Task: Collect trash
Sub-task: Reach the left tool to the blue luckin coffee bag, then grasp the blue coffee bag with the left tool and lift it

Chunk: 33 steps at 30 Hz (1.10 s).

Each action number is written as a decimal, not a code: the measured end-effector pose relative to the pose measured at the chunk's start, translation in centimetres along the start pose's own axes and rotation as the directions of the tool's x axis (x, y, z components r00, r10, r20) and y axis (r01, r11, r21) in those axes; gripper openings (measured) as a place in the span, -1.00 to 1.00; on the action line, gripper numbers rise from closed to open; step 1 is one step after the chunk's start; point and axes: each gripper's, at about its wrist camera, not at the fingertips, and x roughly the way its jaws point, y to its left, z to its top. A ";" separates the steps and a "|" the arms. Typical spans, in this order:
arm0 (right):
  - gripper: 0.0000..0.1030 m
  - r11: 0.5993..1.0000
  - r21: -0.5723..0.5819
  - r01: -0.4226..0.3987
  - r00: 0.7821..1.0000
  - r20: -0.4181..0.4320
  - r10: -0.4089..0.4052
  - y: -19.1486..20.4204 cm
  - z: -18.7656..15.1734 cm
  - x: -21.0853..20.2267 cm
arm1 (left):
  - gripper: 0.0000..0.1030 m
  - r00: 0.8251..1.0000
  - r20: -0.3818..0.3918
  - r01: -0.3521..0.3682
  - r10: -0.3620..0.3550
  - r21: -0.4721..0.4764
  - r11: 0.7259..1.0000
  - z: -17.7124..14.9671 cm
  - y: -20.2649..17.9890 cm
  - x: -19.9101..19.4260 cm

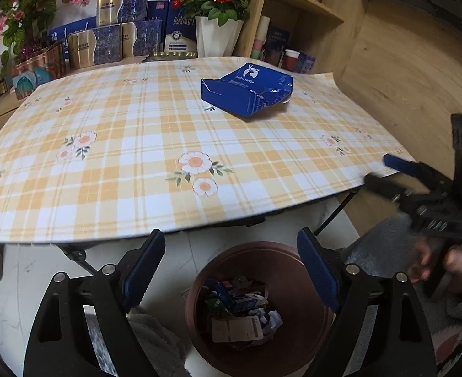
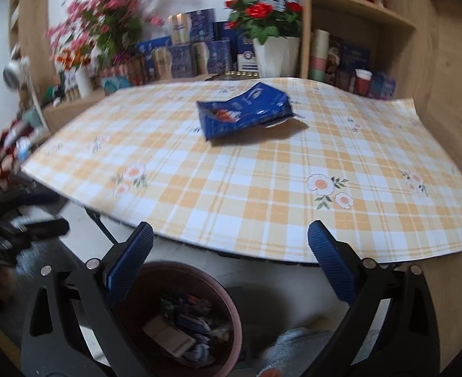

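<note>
Brown bin holding crumpled wrappers, blue carton on table

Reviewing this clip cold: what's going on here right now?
A person is clearing trash with a hand-held gripper in each hand. Both the left hand-held gripper and the right hand-held gripper are open and hold nothing, poised above a brown bin on the floor in front of the table; the bin already contains wrappers and paper scraps. One item is left on the checked tablecloth: a crumpled blue paper bag lying near the far side, untouched.
</note>
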 end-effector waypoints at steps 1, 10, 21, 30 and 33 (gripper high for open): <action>0.89 1.000 0.021 -0.015 1.000 0.002 0.015 -0.6 0.5 -0.1 | 0.63 1.000 0.006 0.000 0.000 0.006 1.000 0.7 -0.1 0.1; 0.89 0.982 0.183 -0.050 0.997 0.067 0.038 -6.6 4.4 -0.8 | 0.76 0.996 0.057 -0.073 0.062 0.209 0.975 8.9 -4.6 4.6; 0.89 0.983 0.127 0.132 0.991 -0.030 -0.129 -10.6 4.4 0.9 | 0.77 0.980 0.011 -0.180 0.200 0.487 0.855 16.4 -9.9 17.2; 0.89 0.976 0.164 0.142 0.988 -0.085 -0.130 -13.6 3.5 2.4 | 0.66 0.960 -0.029 -0.221 0.277 0.525 0.822 18.4 -8.3 22.2; 0.89 0.982 0.130 0.134 0.987 -0.106 -0.121 -13.3 3.7 3.1 | 0.22 0.977 -0.047 -0.163 0.209 0.472 0.866 19.1 -7.3 21.4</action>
